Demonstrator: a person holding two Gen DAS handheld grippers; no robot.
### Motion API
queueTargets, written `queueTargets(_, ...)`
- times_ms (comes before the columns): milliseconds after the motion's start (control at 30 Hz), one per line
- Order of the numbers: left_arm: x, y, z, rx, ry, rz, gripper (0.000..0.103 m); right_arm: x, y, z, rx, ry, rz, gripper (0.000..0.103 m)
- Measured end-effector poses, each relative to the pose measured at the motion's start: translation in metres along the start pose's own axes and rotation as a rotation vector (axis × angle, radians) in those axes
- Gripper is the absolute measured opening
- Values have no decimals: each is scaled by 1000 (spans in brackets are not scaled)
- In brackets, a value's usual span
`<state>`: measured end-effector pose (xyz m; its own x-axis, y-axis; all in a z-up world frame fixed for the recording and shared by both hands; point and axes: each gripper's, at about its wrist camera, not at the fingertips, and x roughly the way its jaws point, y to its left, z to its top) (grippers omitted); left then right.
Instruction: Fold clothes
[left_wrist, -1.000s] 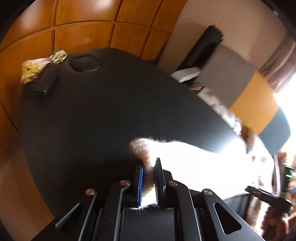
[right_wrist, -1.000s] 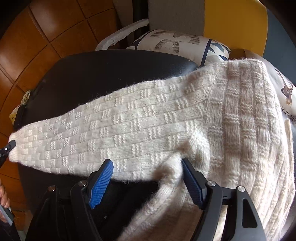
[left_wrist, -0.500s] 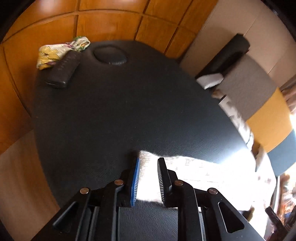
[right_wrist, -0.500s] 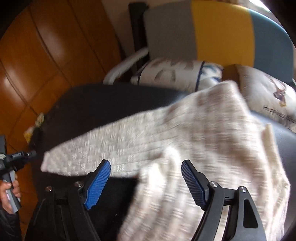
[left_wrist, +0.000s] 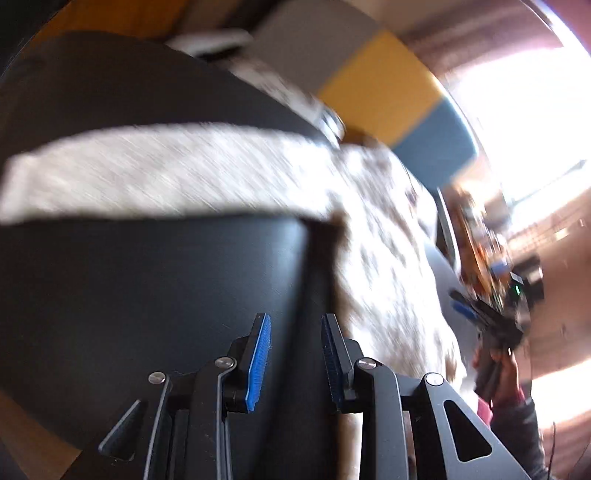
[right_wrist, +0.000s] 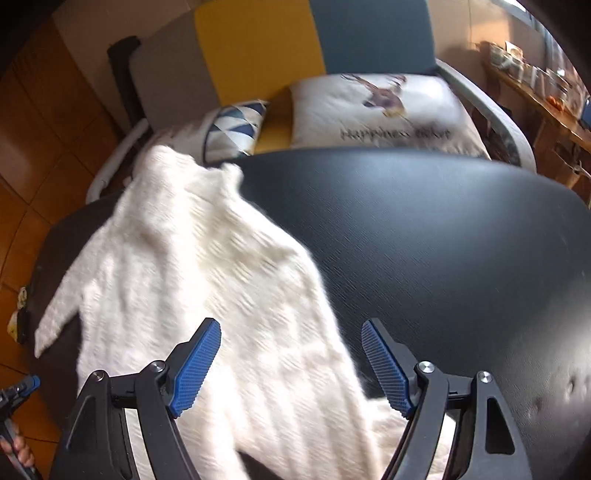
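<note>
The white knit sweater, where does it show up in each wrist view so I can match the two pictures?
Left wrist: the white knit sweater runs from left edge across the middle, its sleeve stretched leftward, blurred.
Right wrist: it fills the lower left, on the black table.
Shared landmark: the grey, yellow and blue sofa back beyond the table.

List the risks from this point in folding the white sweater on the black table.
1. The white sweater reaches the table's far edge by the cushions; a hard pull could drag it off.
2. Both the left gripper and right gripper are open and hold nothing, so the spread sleeve may bunch when regrasped.
3. The left view is blurred, so a hasty grasp may miss the edge.
</note>
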<state>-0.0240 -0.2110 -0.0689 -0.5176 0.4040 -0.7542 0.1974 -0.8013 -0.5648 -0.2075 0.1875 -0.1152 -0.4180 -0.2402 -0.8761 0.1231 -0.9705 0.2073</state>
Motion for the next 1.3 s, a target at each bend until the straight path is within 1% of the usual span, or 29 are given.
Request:
queueTargets(33,7,-13,-15,14,27,-8,28,3,-6,-5,0,10,-8,81)
queueTargets(133,32,-32,-35,36,95,-26,30,1,-18,-25,-34,55,17,81)
queueTargets(233,45,-35,-35,68,135,-29,30,11,-14,-39,-114,98,6,81)
queueTargets(300,53,-36,-37,83,149,-19,31,20,-10,-50,-166,135,-5,81)
queueTargets(367,60,-40,-39,86,165,-15,32,17,-5,-57,-215,99,-26,81)
queueTargets(433,64,-42,-40,92,170,-15,32,15,-5,-59,-218,97,-26,80)
queueTargets(467,67,-43,-41,96,169,-14,32,14,-6,-59,-211,91,-28,76)
queueTargets(500,69,-45,-41,100,167,-15,32,12,-5,-60,-217,84,-32,65)
queueTargets(533,67,-47,-40,105,157,-26,32,9,-3,-61,-233,72,-40,50)
queueTargets(567,66,-49,-40,111,148,-38,32,6,0,-62,-249,61,-48,43)
queueTargets(600,64,-52,-39,116,138,-49,32,3,3,-63,-268,52,-67,33)
queueTargets(633,62,-54,-38,122,129,-60,31,1,7,-64,-287,47,-82,21)
queueTargets(667,60,-56,-38,127,119,-71,28,-1,10,-65,-307,42,-97,18)
queueTargets(700,59,-59,-37,133,110,-82,12,-3,13,-65,-326,38,-114,18)
queueTargets(733,57,-61,-37,138,100,-93,7,-5,15,-67,-346,35,-133,17)
queueTargets(833,52,-68,-35,155,72,-127,5,-9,17,-69,-383,28,-180,15)
queueTargets(967,44,-76,-32,174,32,-167,5,-13,10,-70,-386,17,-247,15)
queueTargets(1100,25,-50,-14,126,-30,-121,5,-6,-7,-69,-345,10,-324,15)
queueTargets(1200,29,-24,-10,89,-37,6,5,-4,-21,-68,-316,13,-384,15)
queueTargets(1300,31,5,-10,44,-42,122,5,-4,-36,-64,-273,15,-420,15)
